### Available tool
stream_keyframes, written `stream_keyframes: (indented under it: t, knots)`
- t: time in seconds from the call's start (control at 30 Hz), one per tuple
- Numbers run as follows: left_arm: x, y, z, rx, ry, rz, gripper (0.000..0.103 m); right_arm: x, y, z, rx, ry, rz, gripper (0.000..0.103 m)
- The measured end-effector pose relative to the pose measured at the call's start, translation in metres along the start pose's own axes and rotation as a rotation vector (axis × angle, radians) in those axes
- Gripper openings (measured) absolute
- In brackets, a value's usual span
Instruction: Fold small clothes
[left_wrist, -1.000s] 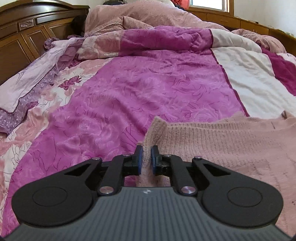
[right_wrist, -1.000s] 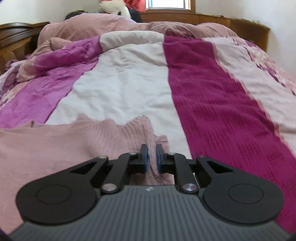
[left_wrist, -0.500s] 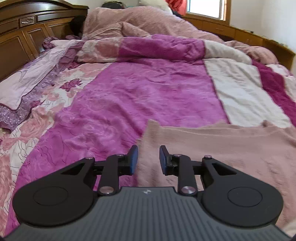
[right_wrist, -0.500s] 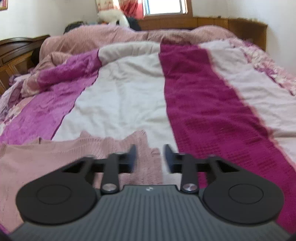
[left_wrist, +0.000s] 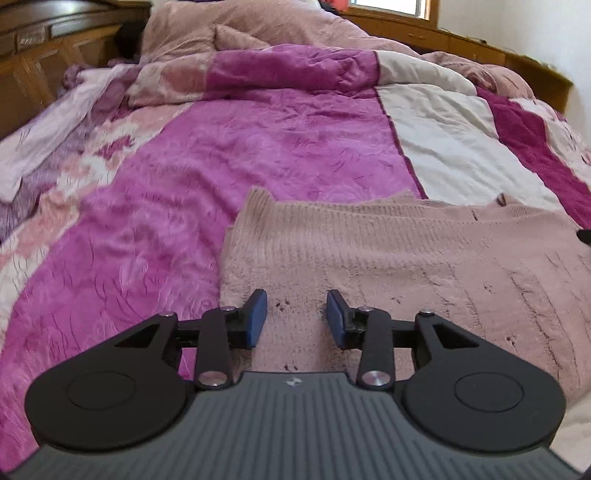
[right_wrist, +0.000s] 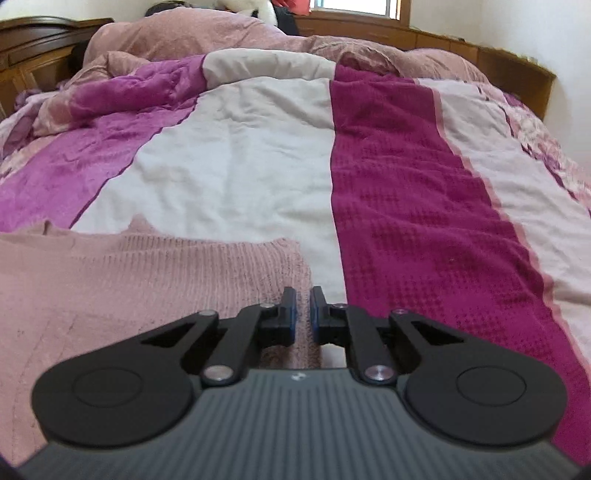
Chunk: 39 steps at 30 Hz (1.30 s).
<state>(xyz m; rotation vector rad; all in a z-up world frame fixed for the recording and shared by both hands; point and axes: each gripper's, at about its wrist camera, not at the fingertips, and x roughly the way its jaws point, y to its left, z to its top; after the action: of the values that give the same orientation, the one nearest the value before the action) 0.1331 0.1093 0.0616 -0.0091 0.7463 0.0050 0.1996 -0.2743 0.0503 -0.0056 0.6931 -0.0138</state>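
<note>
Since the earlier frame: left gripper (left_wrist: 296, 314) shifted inward over the pink knit sweater (left_wrist: 388, 258), jaws just opening — nothing held. Sweater flat on the quilt (left_wrist: 258, 147), ready for folding. Right gripper (right_wrist: 303, 314) at sweater's four-o'clock edge, pinched closed; fabric between pads unclear.

The room is bright with daylight. It comes in through a window (left_wrist: 391, 5) at the far end, behind the bed (right_wrist: 258, 147), and the glass is so bright it looks white. The shadows are soft and faint. Both pictures bend at the edges, so the bed looks round and bulgy, and the bottom corners go dark. In the left wrist view the left side is smeared and blurry. The right wrist view looks a bit soft all over, mostly far away.
</note>
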Motion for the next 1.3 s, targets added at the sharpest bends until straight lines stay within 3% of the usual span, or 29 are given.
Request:
stream_keyframes:
  t: [0.13,0.23,0.37,0.47,0.6,0.7,0.73,0.8,0.97,1.03,1.13,1.3]
  knots:
    - [-0.007,0.012,0.004,-0.034,-0.031,-0.037,0.044,-0.027,-0.004,0.000,0.077,-0.027,0.008,0.015]
    - [-0.006,0.019,0.007,-0.034,-0.044,-0.030,0.044,-0.056,-0.005,-0.009,0.142,-0.051,0.064,0.015]
    - [0.007,0.027,0.003,-0.067,-0.003,-0.031,0.044,-0.089,0.003,-0.027,0.173,-0.064,0.144,0.016]
    - [0.006,0.025,-0.002,-0.057,-0.012,-0.021,0.044,-0.099,0.012,-0.047,0.170,-0.031,0.184,0.016]
    - [-0.011,0.016,-0.002,-0.040,-0.005,-0.019,0.044,-0.102,0.019,-0.065,0.162,-0.011,0.160,0.016]
    - [-0.032,0.008,-0.006,-0.030,-0.003,-0.021,0.044,-0.101,0.013,-0.073,0.225,0.001,0.165,0.016]
    - [-0.039,0.005,-0.008,-0.026,-0.002,-0.022,0.044,-0.102,0.012,-0.075,0.249,-0.003,0.168,0.021]
    - [-0.054,0.001,-0.012,-0.032,-0.005,-0.025,0.044,-0.107,0.011,-0.079,0.276,-0.025,0.176,0.046]
    - [-0.083,-0.004,-0.026,-0.089,0.003,-0.041,0.045,-0.117,0.013,-0.085,0.305,-0.047,0.172,0.049]
    - [-0.093,-0.006,-0.032,-0.110,0.004,-0.035,0.050,-0.121,0.011,-0.087,0.334,-0.057,0.168,0.050]
    - [-0.106,-0.008,-0.038,-0.136,0.011,-0.014,0.061,-0.130,0.005,-0.094,0.378,-0.089,0.156,0.069]
    - [-0.117,-0.011,-0.048,-0.131,0.037,0.040,0.068,-0.139,-0.007,-0.101,0.421,-0.098,0.144,0.071]
